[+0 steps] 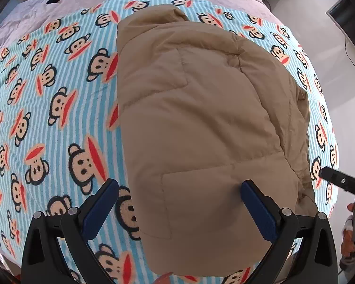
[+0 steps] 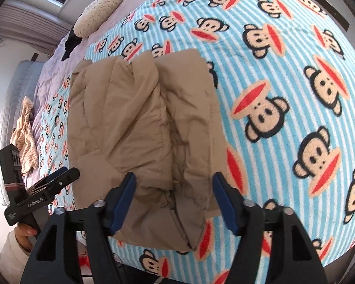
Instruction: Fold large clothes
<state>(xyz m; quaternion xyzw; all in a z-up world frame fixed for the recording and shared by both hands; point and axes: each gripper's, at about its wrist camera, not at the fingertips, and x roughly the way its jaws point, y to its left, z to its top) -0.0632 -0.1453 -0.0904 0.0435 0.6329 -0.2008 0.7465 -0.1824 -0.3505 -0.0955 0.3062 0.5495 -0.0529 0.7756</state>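
Your tan padded jacket (image 1: pixel 201 123) already lies folded into a compact thick bundle on the monkey-print blanket (image 1: pixel 47 118), near the bed's front edge, so the folding looks close to finished; what may remain is squaring the loose, bunched layers along its right side, or moving on to another garment. Your left gripper (image 1: pixel 179 194) stands wide and empty, one finger over the blanket, the other over the bundle's near corner. Your right gripper (image 2: pixel 174 191) is also spread, straddling the bundle's open end without pressing it.
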